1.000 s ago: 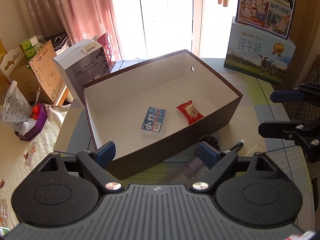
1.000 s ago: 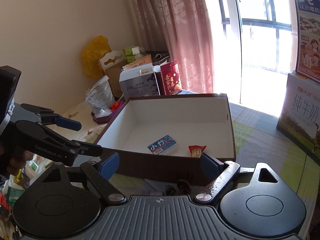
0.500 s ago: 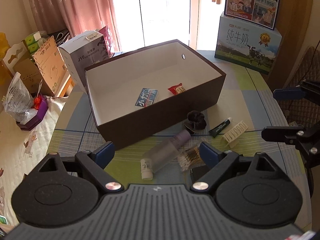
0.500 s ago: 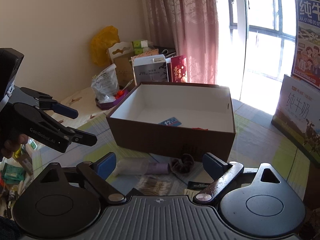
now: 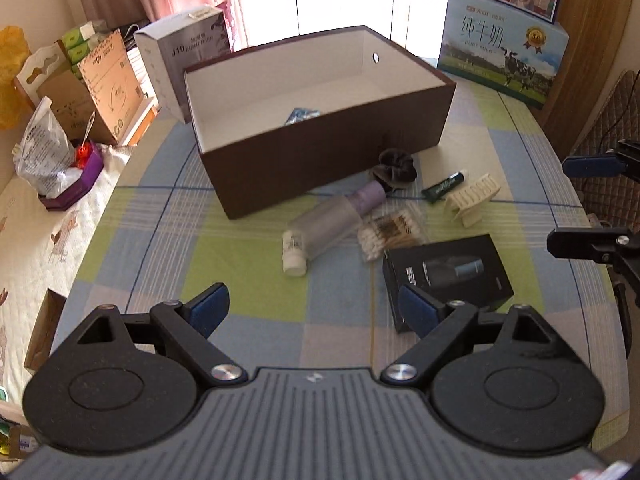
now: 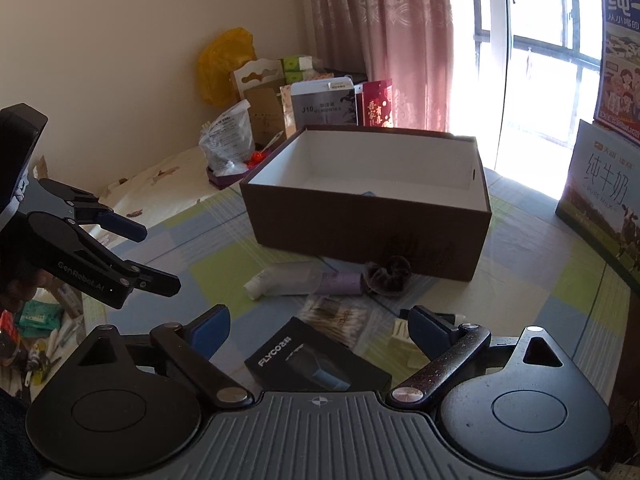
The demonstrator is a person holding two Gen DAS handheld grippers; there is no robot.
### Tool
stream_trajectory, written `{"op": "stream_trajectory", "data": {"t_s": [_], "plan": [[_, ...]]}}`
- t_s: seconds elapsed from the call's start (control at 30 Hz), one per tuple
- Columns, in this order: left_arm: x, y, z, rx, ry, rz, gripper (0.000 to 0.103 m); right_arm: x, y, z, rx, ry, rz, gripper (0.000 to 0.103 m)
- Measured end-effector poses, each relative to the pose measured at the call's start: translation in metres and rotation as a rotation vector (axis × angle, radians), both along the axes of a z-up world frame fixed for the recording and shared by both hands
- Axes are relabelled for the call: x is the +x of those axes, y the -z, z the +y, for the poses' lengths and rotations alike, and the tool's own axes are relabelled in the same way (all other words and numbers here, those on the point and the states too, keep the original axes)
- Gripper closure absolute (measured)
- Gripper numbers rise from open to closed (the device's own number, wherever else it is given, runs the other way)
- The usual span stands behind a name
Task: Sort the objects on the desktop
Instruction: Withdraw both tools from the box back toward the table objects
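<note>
brown box [image 5: 328, 168], clutter, both jaws apart

Brown box [image 5: 328, 160], white inside; checked green-blue tablecloth [image 5: 248, 252]; perhaps purple scrunchie [image 5: 394, 164].

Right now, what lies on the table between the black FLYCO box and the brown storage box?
In the left wrist view, the cotton swab packet and the clear bottle lie between the black FLYCO box and the brown storage box.
</note>
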State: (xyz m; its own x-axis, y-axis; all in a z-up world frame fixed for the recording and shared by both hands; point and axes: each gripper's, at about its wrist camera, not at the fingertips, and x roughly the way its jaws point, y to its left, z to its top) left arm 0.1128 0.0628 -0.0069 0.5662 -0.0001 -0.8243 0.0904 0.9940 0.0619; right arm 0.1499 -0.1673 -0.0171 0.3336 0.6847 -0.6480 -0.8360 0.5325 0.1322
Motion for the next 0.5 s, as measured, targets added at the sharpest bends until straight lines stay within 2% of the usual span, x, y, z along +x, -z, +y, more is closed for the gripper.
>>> {"op": "stream_trajectory", "data": {"t_s": [0.33, 0.5], "plan": [[-0.012, 0.022, 0.0, 0.011, -0.008, 0.075, 0.013, -0.011, 0.019, 0.0, -0.067, -0.035, 0.01, 0.009], [-0.011, 0.027, 0.0, 0.015, -0.01, 0.086, 0.013, -0.013, 0.025, 0.001, -0.091, -0.057, 0.016, 0.009]]}}
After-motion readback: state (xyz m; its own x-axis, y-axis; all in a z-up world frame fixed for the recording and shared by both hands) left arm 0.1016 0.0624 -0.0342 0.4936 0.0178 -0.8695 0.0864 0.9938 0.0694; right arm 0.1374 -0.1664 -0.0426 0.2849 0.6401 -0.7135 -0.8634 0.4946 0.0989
